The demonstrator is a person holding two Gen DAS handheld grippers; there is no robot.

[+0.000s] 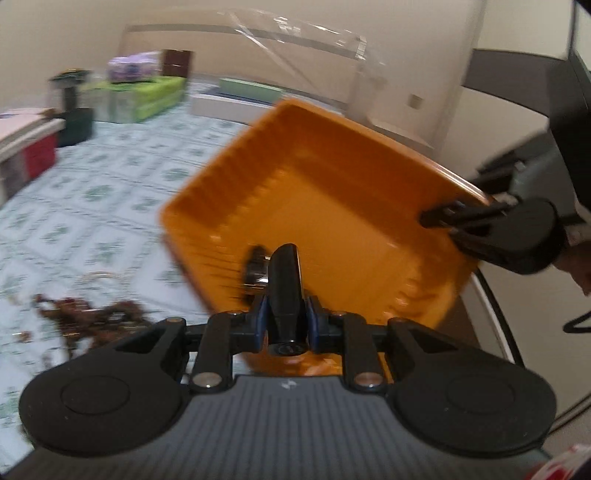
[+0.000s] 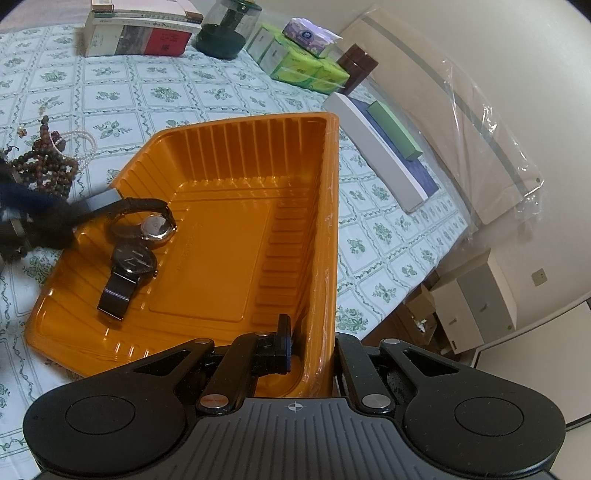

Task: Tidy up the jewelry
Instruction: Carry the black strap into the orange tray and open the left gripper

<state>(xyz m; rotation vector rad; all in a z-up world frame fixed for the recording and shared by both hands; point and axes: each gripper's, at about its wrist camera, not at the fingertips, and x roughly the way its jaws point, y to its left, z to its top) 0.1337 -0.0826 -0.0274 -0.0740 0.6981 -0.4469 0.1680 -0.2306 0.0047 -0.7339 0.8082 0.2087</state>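
Note:
An orange plastic tray [image 2: 236, 236] lies on the flower-patterned tablecloth. My right gripper [image 2: 314, 350] is shut on the tray's near wall, one finger inside and one outside; it also shows as the right gripper [image 1: 436, 218] at the tray's rim. A black watch [image 2: 129, 269] lies flat in the tray. My left gripper [image 1: 286, 321] is shut on the black strap of a second watch [image 1: 284, 280], whose metal case [image 2: 157, 225] hangs over the tray's left part. In the right wrist view the left gripper [image 2: 44, 221] is a dark blur. Brown bead strings [image 2: 48, 166] and a pearl bracelet [image 2: 83, 142] lie left of the tray.
At the table's back stand stacked books [image 2: 140, 33], a dark jar [image 2: 225, 29], green tissue packs [image 2: 299, 62] and a brown box [image 2: 356, 66]. A flat white box [image 2: 380, 144] lies right of the tray. The table's edge falls away at the right, above floor boxes [image 2: 476, 299].

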